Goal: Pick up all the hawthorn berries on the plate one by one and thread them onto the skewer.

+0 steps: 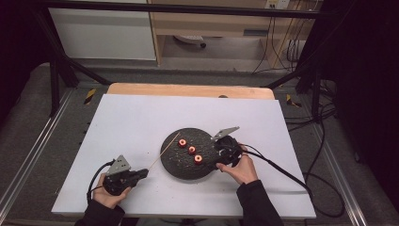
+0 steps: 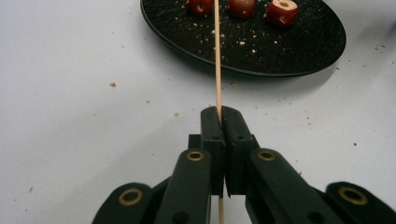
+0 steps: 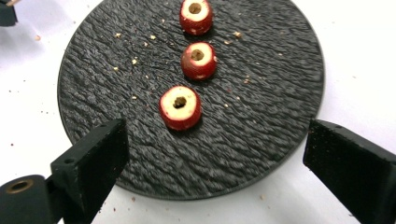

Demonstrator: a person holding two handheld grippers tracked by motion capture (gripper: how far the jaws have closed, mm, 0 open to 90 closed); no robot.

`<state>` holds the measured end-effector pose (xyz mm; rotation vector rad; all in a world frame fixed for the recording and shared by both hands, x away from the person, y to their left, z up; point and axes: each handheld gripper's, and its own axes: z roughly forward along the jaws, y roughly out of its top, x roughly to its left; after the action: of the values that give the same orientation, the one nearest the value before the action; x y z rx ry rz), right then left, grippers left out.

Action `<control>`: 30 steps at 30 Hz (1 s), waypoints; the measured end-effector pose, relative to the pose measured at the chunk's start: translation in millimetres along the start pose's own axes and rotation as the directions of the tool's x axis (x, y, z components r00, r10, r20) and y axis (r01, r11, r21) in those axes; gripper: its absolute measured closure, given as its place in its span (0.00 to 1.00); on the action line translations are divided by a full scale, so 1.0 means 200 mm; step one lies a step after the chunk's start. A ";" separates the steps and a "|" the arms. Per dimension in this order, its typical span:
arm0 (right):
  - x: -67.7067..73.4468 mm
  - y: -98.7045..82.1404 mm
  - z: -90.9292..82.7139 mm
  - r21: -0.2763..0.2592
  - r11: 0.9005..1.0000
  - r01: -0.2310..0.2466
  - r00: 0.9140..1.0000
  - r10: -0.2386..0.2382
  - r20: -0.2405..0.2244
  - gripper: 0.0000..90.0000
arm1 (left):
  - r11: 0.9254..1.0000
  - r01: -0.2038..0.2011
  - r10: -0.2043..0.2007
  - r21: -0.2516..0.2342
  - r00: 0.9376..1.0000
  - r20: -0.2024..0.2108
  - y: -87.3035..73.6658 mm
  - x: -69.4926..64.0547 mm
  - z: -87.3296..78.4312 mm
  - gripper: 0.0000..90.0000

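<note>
A round black textured plate (image 1: 181, 162) (image 3: 261, 116) (image 2: 303, 51) lies on the white table top and carries three red cored fruit pieces in a row (image 1: 191, 150) (image 3: 180, 107) (image 2: 282, 10). My left gripper (image 1: 141, 174) (image 2: 220, 112) is at the front left, shut on a thin wooden skewer (image 1: 164, 150) (image 2: 217, 60) whose tip reaches over the plate toward the fruit. At the plate's right edge my right gripper (image 1: 219, 153) (image 3: 212, 154) stands open, jaws wide apart above the plate's near rim, the nearest fruit piece just ahead of them.
Crumbs are scattered on the plate and the white board (image 1: 141, 117). A wooden table edge (image 1: 188, 89) shows behind the board. Black frame bars (image 1: 56, 70) and cables (image 1: 301, 183) run around the table.
</note>
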<state>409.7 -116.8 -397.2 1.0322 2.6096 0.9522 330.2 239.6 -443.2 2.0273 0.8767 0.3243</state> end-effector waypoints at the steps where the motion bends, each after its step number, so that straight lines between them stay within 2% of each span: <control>1: 0.01 0.01 0.01 0.010 1.000 0.006 1.000 -0.006 -0.001 0.10 | 1.000 0.000 0.000 0.000 1.000 0.000 0.00 0.00 0.00 0.98; 12: 0.04 0.16 0.10 0.115 0.993 0.037 0.999 -0.035 -0.018 0.23 | 1.000 -0.006 0.006 0.000 1.000 -0.004 0.00 0.00 0.00 0.98; 15: 0.05 0.19 0.12 0.138 0.990 0.032 0.999 -0.027 -0.037 0.28 | 1.000 -0.006 0.006 0.000 1.000 -0.004 0.00 0.00 0.00 0.98; 21: 0.06 0.23 0.17 0.199 0.979 0.034 0.998 -0.025 -0.050 0.37 | 1.000 -0.008 0.008 0.001 1.000 -0.003 0.00 0.00 0.00 0.98; 25: 0.05 0.24 0.20 0.252 0.968 0.020 0.998 -0.005 -0.059 0.43 | 1.000 -0.008 0.008 0.001 1.000 -0.002 0.00 0.00 0.00 0.98; 30: 0.04 0.24 0.23 0.283 0.959 0.012 0.997 0.010 -0.076 0.50 | 1.000 -0.009 0.009 0.001 1.000 0.000 0.00 0.00 0.00 0.98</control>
<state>447.9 -62.8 -402.9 1.0743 2.8713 0.6402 329.8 238.8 -443.0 2.0330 0.8684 0.3285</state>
